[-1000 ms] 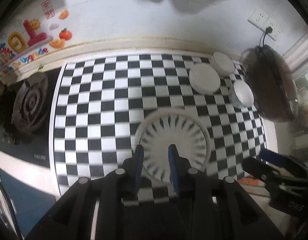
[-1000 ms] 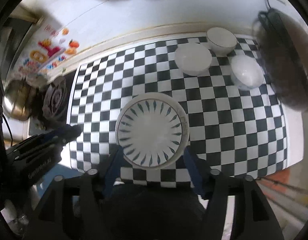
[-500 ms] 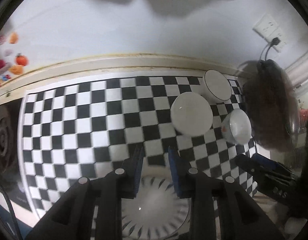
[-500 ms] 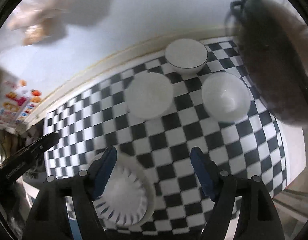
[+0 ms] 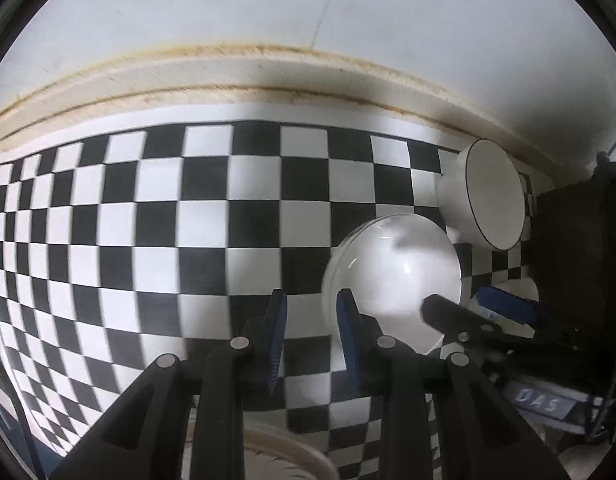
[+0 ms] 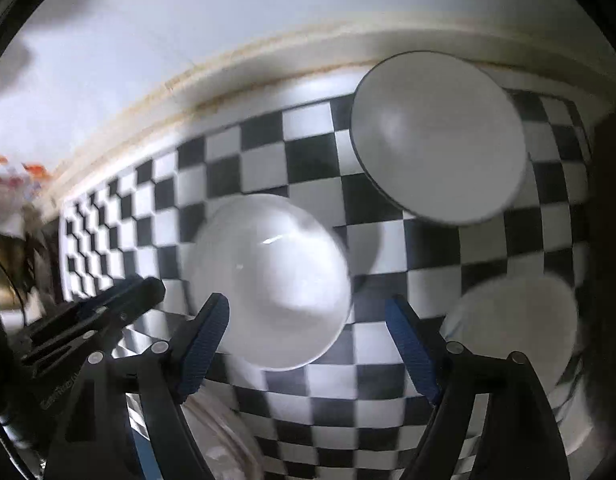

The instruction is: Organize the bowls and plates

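Hovering over the checkered worktop (image 6: 268,140): right tongs (image 6: 308,344) opening, empty, straddling the near edge of the plain white bowl (image 6: 268,276); left tongs (image 5: 310,336) narrowly apart, empty, beside its left rim.

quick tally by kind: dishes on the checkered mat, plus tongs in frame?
Bowls: 3 (plain white bowl, dark-rimmed bowl, bowl at right edge)
Plates: 1 (patterned plate, only its rim shows)
Tongs: 2 (left tongs, right tongs)
Total: 6
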A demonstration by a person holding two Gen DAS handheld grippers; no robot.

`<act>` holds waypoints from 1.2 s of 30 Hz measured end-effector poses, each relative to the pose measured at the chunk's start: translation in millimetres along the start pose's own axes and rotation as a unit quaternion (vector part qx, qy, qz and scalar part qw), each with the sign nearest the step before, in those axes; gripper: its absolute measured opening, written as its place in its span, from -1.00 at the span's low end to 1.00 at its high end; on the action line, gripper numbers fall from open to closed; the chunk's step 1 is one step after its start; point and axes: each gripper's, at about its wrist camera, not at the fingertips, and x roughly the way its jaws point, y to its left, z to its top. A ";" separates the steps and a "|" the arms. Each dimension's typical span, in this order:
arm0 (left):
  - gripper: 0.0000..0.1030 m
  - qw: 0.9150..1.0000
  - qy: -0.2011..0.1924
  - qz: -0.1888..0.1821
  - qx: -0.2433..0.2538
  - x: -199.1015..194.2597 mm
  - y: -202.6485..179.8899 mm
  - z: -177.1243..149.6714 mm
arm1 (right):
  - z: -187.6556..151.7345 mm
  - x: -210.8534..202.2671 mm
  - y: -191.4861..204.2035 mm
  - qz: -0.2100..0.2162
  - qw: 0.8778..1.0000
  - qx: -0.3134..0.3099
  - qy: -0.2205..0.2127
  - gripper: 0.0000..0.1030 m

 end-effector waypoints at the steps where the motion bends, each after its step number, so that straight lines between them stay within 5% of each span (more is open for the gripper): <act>1: -0.54 1.000 0.005 0.002 0.000 4.9 -1.8 2.2 | 3.7 5.1 -1.9 -0.010 1.000 0.000 0.009 0.61; 4: -0.54 1.000 0.022 -0.001 -0.004 19.8 -5.0 6.9 | 13.3 18.2 -7.2 -0.017 1.000 0.000 0.026 0.57; 12: -0.55 0.998 0.054 -0.015 0.003 50.6 -8.7 14.6 | 20.1 49.8 -9.7 0.013 0.998 -0.003 0.058 -0.40; 18: -0.66 0.998 0.055 -0.005 0.032 61.8 -16.5 13.6 | 18.4 60.0 -7.3 -0.001 0.999 -0.004 0.049 -0.77; 29: -0.68 0.999 0.026 0.003 0.048 27.4 -21.1 0.8 | -16.9 28.5 8.8 0.009 1.000 -0.007 0.014 -0.81; 36: -0.68 0.997 0.000 0.014 0.074 -26.9 -40.3 -43.5 | -69.7 -15.5 11.5 0.034 0.999 -0.014 -0.012 -0.81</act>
